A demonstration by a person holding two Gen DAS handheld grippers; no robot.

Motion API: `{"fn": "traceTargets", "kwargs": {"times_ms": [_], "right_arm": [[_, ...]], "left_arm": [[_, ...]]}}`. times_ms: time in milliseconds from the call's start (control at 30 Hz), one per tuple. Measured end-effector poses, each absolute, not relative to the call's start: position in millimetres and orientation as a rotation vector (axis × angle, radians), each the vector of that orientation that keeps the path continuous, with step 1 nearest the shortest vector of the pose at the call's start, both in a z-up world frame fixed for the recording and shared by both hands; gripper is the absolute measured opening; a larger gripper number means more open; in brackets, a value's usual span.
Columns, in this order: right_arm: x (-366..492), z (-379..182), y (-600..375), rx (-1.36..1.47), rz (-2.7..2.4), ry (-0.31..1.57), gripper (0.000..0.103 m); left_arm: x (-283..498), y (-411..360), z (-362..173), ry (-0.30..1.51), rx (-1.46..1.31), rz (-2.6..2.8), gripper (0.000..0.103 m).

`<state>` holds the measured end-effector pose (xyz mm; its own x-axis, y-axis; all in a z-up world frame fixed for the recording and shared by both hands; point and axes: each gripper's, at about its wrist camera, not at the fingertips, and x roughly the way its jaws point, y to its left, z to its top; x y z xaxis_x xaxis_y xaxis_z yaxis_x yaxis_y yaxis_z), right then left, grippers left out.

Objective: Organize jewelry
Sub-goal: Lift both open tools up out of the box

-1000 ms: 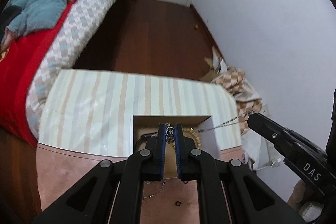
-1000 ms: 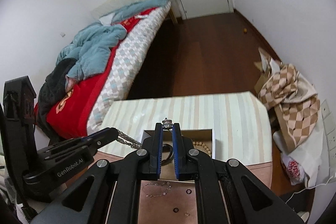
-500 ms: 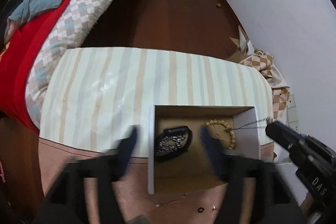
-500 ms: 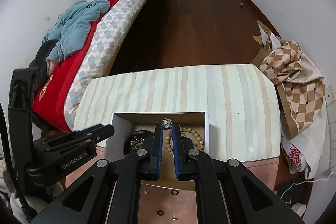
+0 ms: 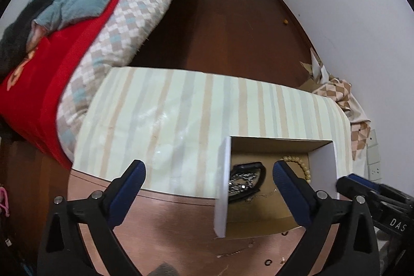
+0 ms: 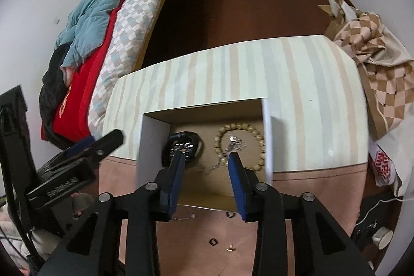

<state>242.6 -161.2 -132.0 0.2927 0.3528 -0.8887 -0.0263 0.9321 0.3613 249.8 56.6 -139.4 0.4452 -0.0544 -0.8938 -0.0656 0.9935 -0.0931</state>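
Observation:
A white cardboard box with a brown inside stands on the table. In it lie a black watch with a metal band, a wooden bead bracelet and a silver chain necklace draped across the bracelet. My right gripper is open and empty just above the box's front. My left gripper is open wide and empty, over the box's left wall. The watch and the beads also show in the left wrist view.
Small rings, an earring and a thin chain lie on the pink table top in front of the box. A striped cloth covers the far table. A bed stands left, a checked bag right.
Both grippers held the necklace stretched between them one second ago. The left opened first, then the right, and the necklace now lies in the box. Both views tilted down.

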Motion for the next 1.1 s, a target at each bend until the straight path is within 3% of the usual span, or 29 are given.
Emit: {"fn": "traceTargets", "kwargs": {"times_ms": [33, 200, 300, 600, 1100], "right_arm": [[241.5, -130.5, -161.9, 0.280, 0.241, 1.245, 0.051], [223.5, -129.8, -159.3, 0.104, 0.113, 1.188, 0.090], [211.9, -133.1, -154.8, -0.001, 0.034, 1.158, 0.097], [182.4, -131.8, -154.4, -0.047, -0.041, 1.127, 0.100], [106.0, -53.8, -150.4, -0.066, -0.087, 0.935, 0.100]], "left_arm": [[246.8, 57.2, -139.1, 1.099, -0.113, 0.016, 0.102], [228.7, 53.7, -147.3, 1.080, -0.070, 0.042, 0.102], [218.0, 51.4, -155.0, 1.090, -0.063, 0.046, 0.102], [187.2, 45.3, -148.5, 1.075, -0.056, 0.046, 0.102], [121.3, 35.0, -81.1, 0.926, -0.022, 0.032, 0.102]]}}
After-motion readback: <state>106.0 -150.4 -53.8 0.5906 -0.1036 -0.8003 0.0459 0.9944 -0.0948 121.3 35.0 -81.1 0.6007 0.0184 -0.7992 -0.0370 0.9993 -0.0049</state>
